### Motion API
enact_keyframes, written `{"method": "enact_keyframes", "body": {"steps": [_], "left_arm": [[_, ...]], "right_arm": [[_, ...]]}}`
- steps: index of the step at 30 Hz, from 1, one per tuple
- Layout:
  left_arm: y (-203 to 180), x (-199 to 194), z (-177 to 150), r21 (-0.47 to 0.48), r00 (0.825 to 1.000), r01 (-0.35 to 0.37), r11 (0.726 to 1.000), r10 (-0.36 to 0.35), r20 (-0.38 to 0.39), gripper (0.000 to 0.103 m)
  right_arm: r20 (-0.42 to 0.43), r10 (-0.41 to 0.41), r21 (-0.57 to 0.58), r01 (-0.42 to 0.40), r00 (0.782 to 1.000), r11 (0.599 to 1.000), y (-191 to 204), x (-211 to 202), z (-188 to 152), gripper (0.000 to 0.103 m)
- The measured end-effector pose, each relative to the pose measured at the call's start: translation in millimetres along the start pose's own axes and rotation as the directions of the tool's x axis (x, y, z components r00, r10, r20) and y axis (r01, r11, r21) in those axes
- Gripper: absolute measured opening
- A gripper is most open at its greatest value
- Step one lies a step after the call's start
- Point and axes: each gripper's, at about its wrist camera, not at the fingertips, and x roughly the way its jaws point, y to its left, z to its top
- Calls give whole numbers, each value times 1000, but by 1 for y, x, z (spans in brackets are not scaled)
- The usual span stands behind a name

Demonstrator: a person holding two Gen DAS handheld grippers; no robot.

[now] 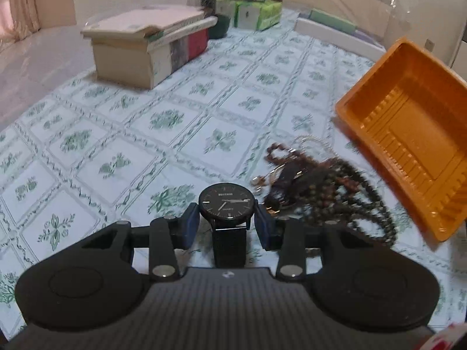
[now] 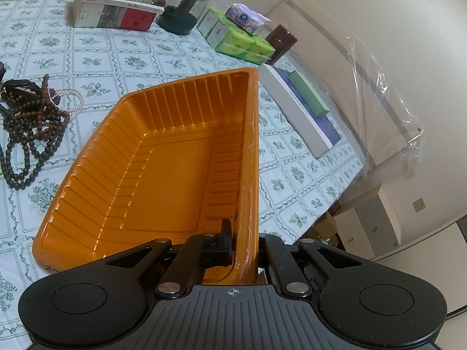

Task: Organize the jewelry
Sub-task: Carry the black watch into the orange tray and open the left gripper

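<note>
Black watch (image 1: 224, 204) held by its case between the left tongs (image 1: 227, 224), pads clamped on either side, strap hanging down, above the bench cloth (image 1: 163, 110). Just beside it, to the right: tangle of dark bead strands (image 1: 329, 192) with a pale pearl string, lying on the cloth. Orange tray (image 2: 163, 157) gripped at its near rim by the right tongs (image 2: 245, 242), one finger inside, one outside; tray tilted, raised, empty. Judgement: sorting barely begun; nothing is in the tray yet, watch first, beads left. Beyond: stacked boxes (image 1: 151, 40), tissue packs (image 2: 242, 40).
</note>
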Motion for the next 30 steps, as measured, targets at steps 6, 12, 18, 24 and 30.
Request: {"method": "enact_keyframes", "body": {"steps": [6,12,18,24,30], "left_arm": [[-32,-17,12,47,998,47,998,-49,45,36],[-71,-22,20,91,988,135,987,-141,65,37],[-114,-18,26,129,966,238,963,-249,71,37],[-160,-1,29,160,936,338,928,-349,50,37],[-197,23,28,187,915,396,899,-404,7,37]], "right_arm": [[0,1,1,-1,1000,1000,-1,0,-1,3],[1,1,3,-1,1000,1000,-1,1,-1,3],[5,3,10,-4,1000,1000,0,1,-1,3],[6,6,14,-6,1000,1000,0,1,-2,3],[5,9,18,-9,1000,1000,0,1,-3,3]]}}
